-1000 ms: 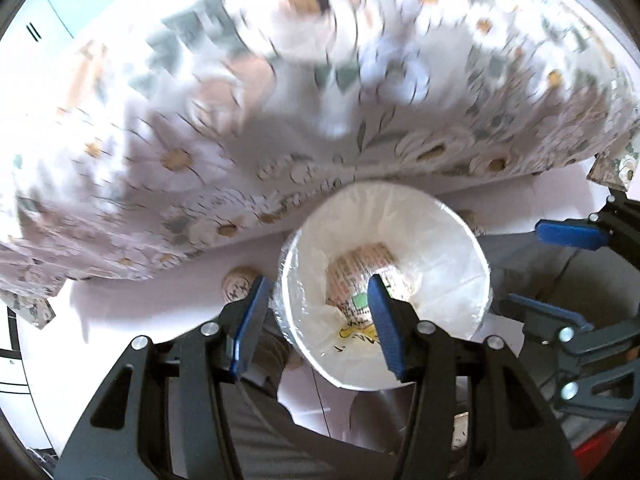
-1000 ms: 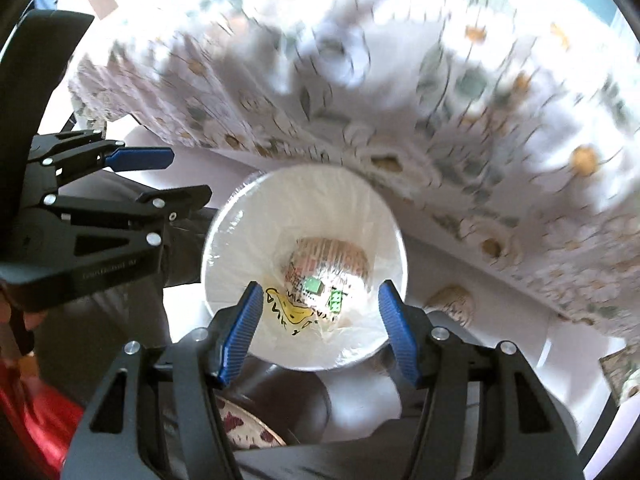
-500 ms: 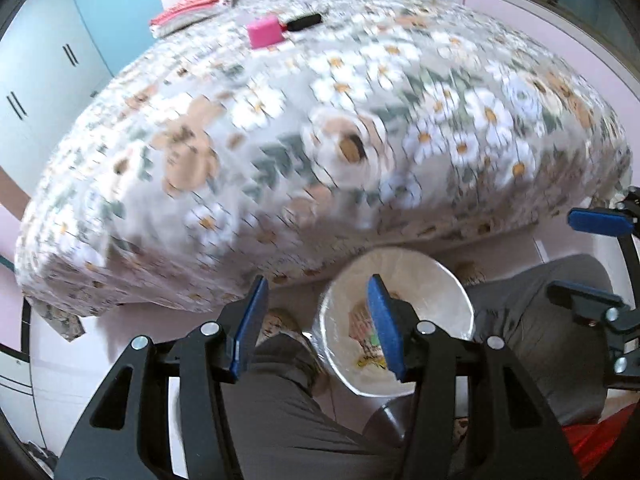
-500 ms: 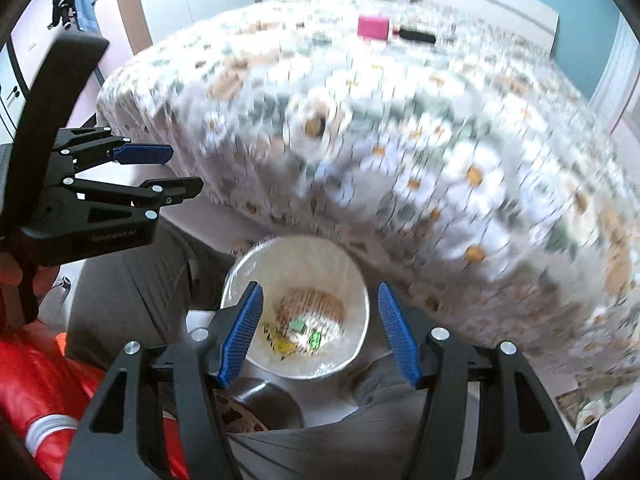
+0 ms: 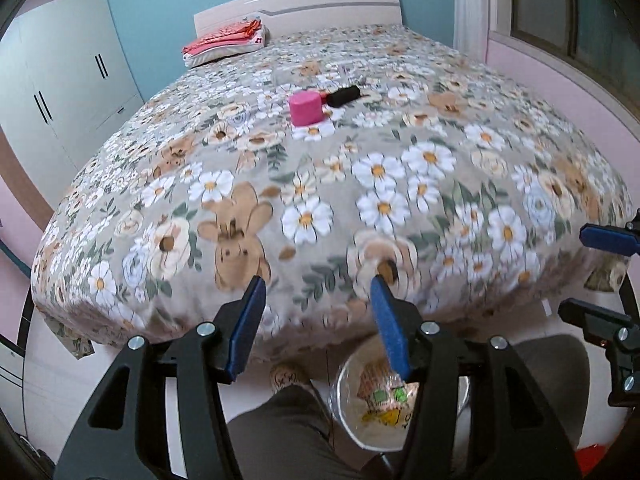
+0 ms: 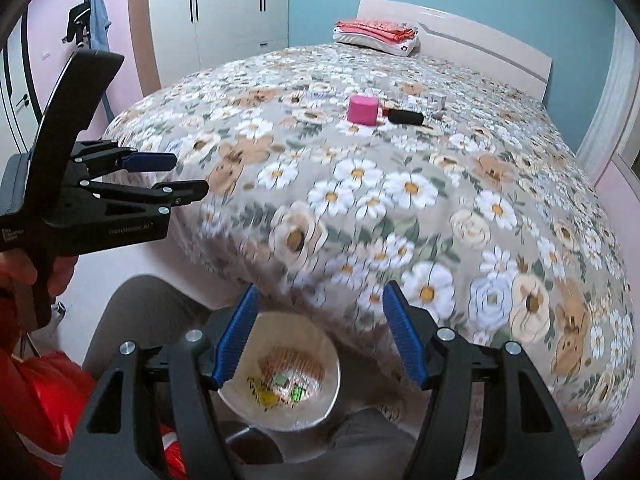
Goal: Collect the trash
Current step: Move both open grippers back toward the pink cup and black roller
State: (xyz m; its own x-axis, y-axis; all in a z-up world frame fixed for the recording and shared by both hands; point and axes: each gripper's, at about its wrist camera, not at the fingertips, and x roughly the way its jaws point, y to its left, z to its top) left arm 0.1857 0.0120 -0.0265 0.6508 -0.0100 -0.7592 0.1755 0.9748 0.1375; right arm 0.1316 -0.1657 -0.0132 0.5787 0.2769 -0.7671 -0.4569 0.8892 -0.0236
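Observation:
A white-lined trash bin point(image 5: 372, 404) stands on the floor below the bed's foot, with crumpled wrappers point(image 5: 384, 392) inside; it also shows in the right wrist view point(image 6: 280, 380). My left gripper point(image 5: 316, 320) is open and empty, above the bin and facing the bed. My right gripper point(image 6: 320, 332) is open and empty over the bin. On the floral bed lie a pink cylinder point(image 5: 306, 109) and a black object point(image 5: 344, 96), also in the right wrist view as the pink cylinder point(image 6: 363, 109) and the black object point(image 6: 406, 117), with a small clear item point(image 6: 438, 104) beside them.
The floral bed point(image 5: 320, 184) fills the view ahead. A pillow with red folded cloth point(image 5: 224, 42) lies by the headboard. White wardrobes point(image 5: 60, 80) stand to the left. My legs in grey trousers point(image 5: 288, 432) flank the bin. A red bag point(image 6: 48, 408) is at the lower left.
Both grippers have risen and tilted up from close over the bin to face the bed. The bin now sits low in both views and the bed top with its objects has come into sight.

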